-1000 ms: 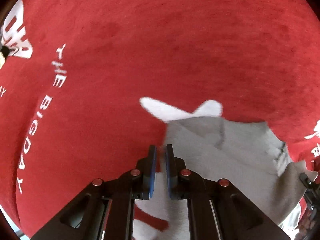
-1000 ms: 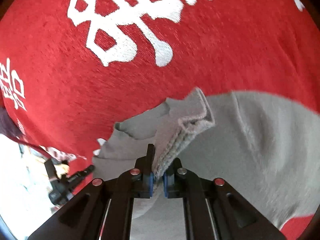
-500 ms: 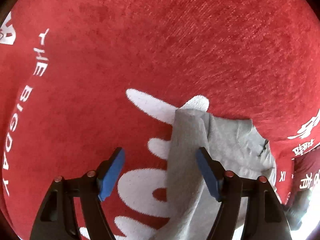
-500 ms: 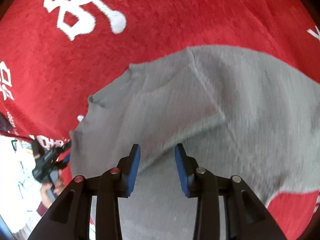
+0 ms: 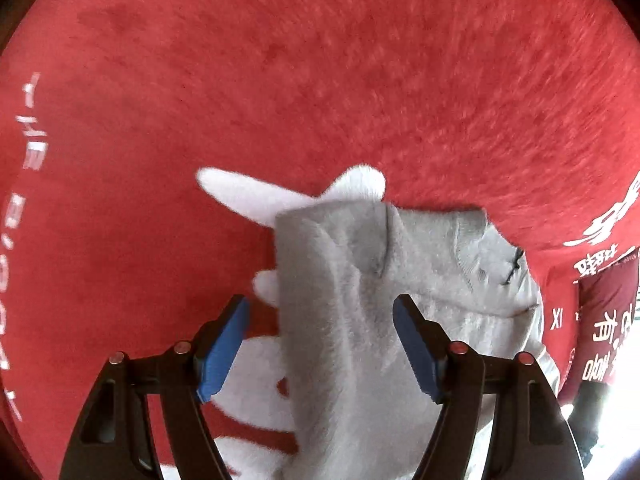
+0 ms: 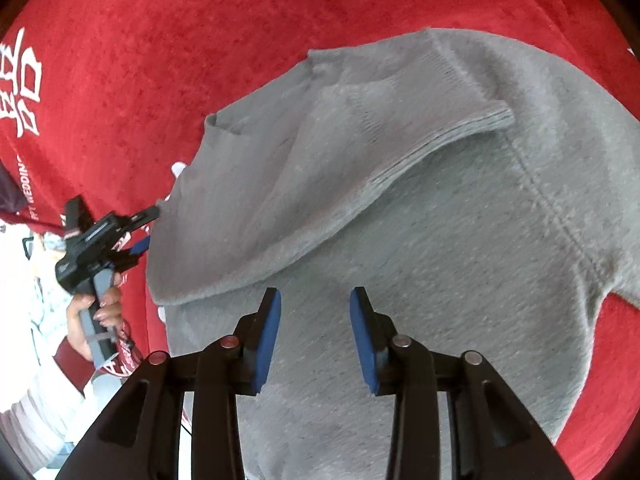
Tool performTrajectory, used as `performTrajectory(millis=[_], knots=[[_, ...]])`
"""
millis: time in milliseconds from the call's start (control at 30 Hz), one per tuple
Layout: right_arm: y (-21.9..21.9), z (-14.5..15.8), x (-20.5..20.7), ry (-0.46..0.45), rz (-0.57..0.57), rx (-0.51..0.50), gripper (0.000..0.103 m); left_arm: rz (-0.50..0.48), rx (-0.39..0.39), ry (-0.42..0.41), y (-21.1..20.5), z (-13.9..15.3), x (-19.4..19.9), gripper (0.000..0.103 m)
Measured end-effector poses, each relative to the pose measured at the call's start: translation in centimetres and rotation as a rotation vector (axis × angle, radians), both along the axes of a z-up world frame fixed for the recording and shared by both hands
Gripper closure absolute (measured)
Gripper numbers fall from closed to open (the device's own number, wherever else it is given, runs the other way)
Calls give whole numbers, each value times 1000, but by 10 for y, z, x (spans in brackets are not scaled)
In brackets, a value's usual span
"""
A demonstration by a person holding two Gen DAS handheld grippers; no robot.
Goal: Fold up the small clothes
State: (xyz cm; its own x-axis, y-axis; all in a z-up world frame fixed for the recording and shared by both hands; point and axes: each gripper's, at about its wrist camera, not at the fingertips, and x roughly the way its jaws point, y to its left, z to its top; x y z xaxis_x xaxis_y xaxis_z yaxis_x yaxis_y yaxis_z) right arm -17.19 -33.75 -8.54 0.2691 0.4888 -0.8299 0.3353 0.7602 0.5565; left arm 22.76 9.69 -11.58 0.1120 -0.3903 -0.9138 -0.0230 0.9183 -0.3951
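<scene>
The grey knit sweater (image 6: pixel 440 240) lies spread on the red printed cloth (image 5: pixel 320 80) that covers the tabletop, one ribbed-cuff sleeve (image 6: pixel 400 152) folded across its body. It reads as light, soft and floppy, with a fuzzy surface that should not slip between pads (though loose knit will stretch and sag if lifted by one point). Best holds, I judge, are firm edges: the ribbed cuff, the hem corners or the shoulder seam, taken with both claws so the fold stays straight.

The left claw (image 5: pixel 320 344) has just opened wide and is released; a folded ridge of the sweater rises between its blue pads (image 5: pixel 224 344) without either pressing on it. The right claw (image 6: pixel 316 336) has also just opened, less far, and hovers over the sweater's body, gripping nothing.
</scene>
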Motion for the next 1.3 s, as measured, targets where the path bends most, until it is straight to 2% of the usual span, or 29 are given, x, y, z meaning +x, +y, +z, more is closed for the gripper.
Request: performTrajectory(millis=[33, 67, 100, 200, 267, 400, 500, 567, 600, 633, 700, 867, 1000, 1067, 1133, 1167, 1233, 1300], knots=[[2, 0, -1, 2, 5, 2, 64, -2, 18, -16, -7, -1, 0, 39], [2, 1, -2, 4, 10, 4, 64, -7, 36, -43, -11, 0, 0, 53], [4, 1, -2, 7, 13, 6, 64, -10, 45, -49, -14, 0, 1, 91], [11, 1, 1, 12, 20, 6, 64, 40, 13, -105, -7, 13, -2, 92], [12, 4, 1, 6, 22, 5, 64, 47, 27, -149, -2, 19, -4, 94], [13, 3, 1, 4, 27, 5, 64, 70, 55, -93, 14, -5, 0, 94], [10, 0, -3, 20, 20, 5, 64, 84, 81, -111, 17, -7, -3, 92], [9, 0, -5, 21, 15, 8, 64, 101, 102, -101, 13, -5, -3, 83], [9, 1, -6, 21, 18, 8, 64, 109, 146, -96, 14, -1, -4, 69], [9, 3, -7, 20, 23, 5, 64, 112, 181, -101, 14, 3, -6, 49], [11, 4, -6, 18, 31, 0, 64, 109, 259, -142, 14, 19, -14, 32], [16, 11, -7, 12, 38, -2, 63, 78, 261, -149, 9, 42, -40, 32], [21, 16, -10, 11, 46, -1, 61, 60, 270, -161, -12, 52, -67, 32], [23, 18, -12, 7, 56, -1, 61, 34, 325, -148, -23, 41, -77, 32], [24, 20, -15, 9, 61, 3, 61, 5, 384, -76, -8, 22, -83, 32], [24, 20, -16, 11, 62, 6, 61, 10, 359, -48, 6, 18, -87, 33], [23, 22, -21, 6, 70, 10, 61, 64, 212, -52, 20, 17, -94, 60], [22, 23, -23, -1, 79, 8, 61, 61, 104, -49, 24, 22, -97, 80]])
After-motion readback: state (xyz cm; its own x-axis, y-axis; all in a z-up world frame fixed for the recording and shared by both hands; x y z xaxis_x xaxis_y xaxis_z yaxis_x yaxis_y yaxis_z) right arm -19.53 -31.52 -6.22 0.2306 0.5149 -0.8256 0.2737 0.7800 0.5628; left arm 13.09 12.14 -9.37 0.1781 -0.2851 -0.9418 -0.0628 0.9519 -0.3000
